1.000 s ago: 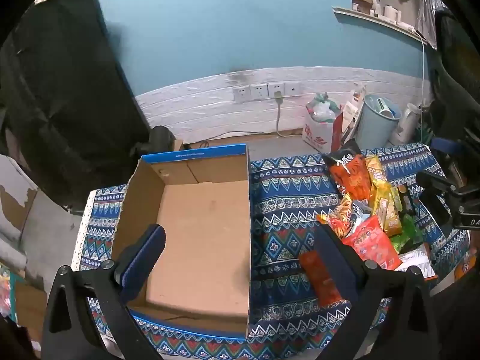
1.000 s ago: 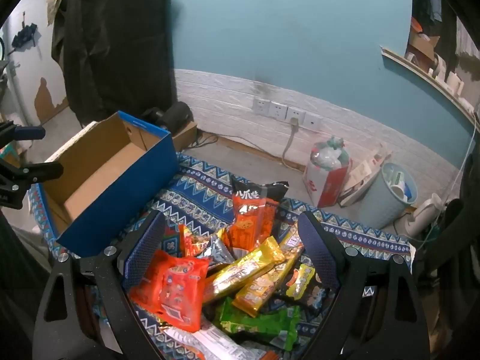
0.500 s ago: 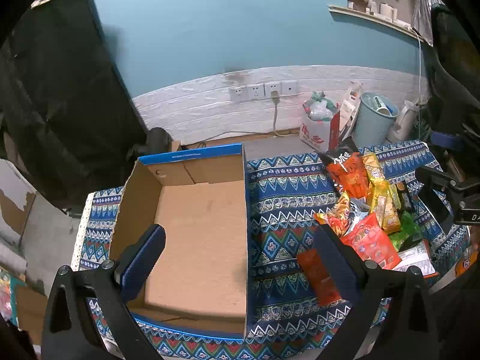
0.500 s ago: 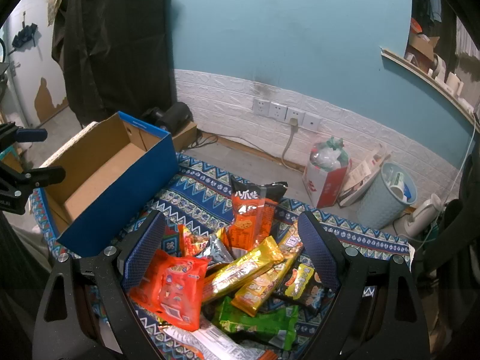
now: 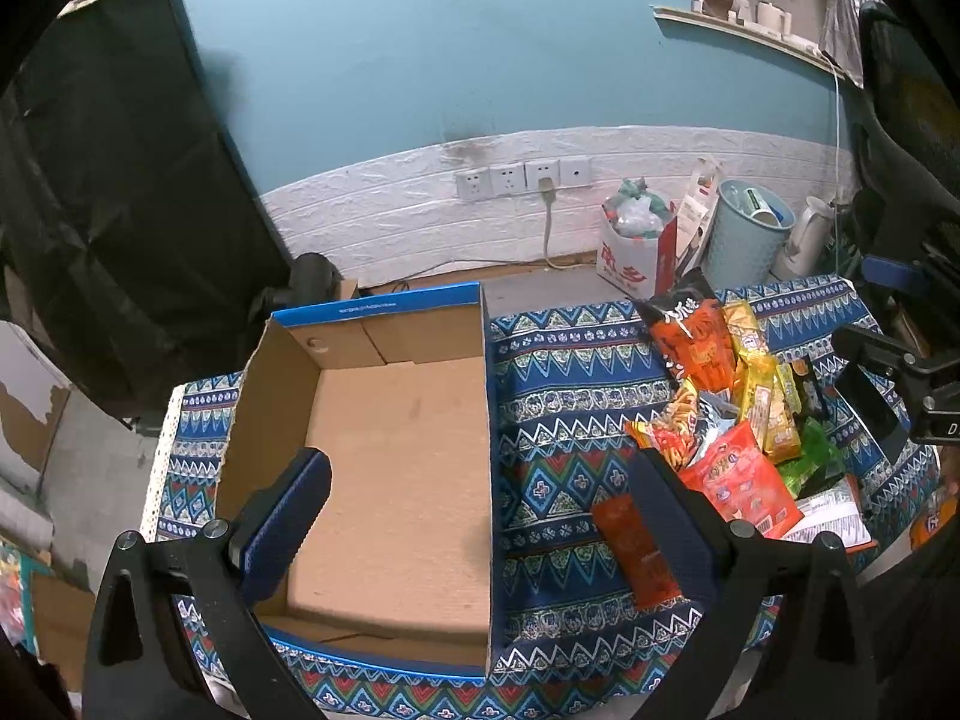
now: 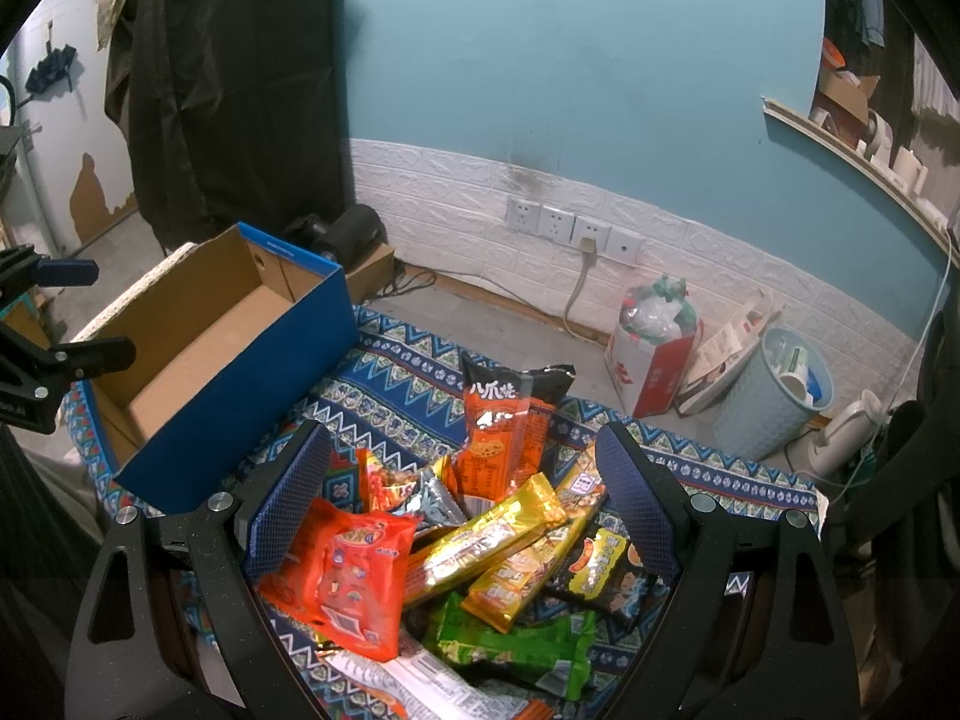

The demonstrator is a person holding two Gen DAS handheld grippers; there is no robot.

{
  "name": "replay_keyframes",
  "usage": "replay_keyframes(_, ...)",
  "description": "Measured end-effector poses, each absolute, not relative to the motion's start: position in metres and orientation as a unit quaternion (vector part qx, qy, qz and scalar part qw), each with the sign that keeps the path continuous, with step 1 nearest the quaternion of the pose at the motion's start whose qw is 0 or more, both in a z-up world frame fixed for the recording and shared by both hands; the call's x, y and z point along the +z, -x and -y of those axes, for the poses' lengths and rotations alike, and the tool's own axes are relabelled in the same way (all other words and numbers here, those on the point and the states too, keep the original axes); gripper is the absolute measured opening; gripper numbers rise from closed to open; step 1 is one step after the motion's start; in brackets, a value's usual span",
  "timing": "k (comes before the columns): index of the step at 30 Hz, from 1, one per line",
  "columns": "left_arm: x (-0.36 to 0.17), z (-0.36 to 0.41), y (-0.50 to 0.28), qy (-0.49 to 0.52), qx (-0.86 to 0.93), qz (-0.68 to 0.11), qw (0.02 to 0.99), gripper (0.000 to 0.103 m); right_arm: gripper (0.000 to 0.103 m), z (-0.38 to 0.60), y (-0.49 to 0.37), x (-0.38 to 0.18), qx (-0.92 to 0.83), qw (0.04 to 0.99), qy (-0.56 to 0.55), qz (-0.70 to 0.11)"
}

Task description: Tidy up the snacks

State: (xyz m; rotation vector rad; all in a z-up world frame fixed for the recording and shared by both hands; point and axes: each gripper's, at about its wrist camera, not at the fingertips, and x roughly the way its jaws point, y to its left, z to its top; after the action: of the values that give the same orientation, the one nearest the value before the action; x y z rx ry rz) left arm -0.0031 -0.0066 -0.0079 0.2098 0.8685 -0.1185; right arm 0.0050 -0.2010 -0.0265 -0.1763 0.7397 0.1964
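An empty blue cardboard box (image 5: pixel 396 456) stands on the left of the patterned tablecloth (image 5: pixel 570 360); it also shows in the right wrist view (image 6: pixel 210 360). A pile of snack packets (image 6: pixel 468 552) lies to its right, with an orange pouch (image 6: pixel 342 576), gold bars (image 6: pixel 486 540), a green packet (image 6: pixel 516 648) and a tall orange-black bag (image 6: pixel 504 426). My left gripper (image 5: pixel 474 516) is open and empty above the box's right wall. My right gripper (image 6: pixel 462 492) is open and empty above the pile. A flat red packet (image 5: pixel 636 546) lies apart from the pile.
Beyond the table's far edge is floor with a white-red bag (image 5: pixel 636 246), a pale blue bin (image 5: pixel 747 234) and a white kettle (image 5: pixel 804 240). A black cloth (image 5: pixel 120 192) hangs at the left. Wall sockets (image 5: pixel 522 177) sit on the white panel.
Both grippers have shifted only slightly; the left wrist view has drifted a little. Nothing has been taken hold of or moved.
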Motion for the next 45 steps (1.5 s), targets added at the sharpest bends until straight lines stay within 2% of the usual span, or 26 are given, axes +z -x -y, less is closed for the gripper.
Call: replay_keyframes(45, -0.016, 0.019, 0.003, -0.123, -0.068, -0.424, 0.895, 0.101, 0.088, 0.204, -0.004, -0.022, 0.095, 0.925, 0.087, -0.359)
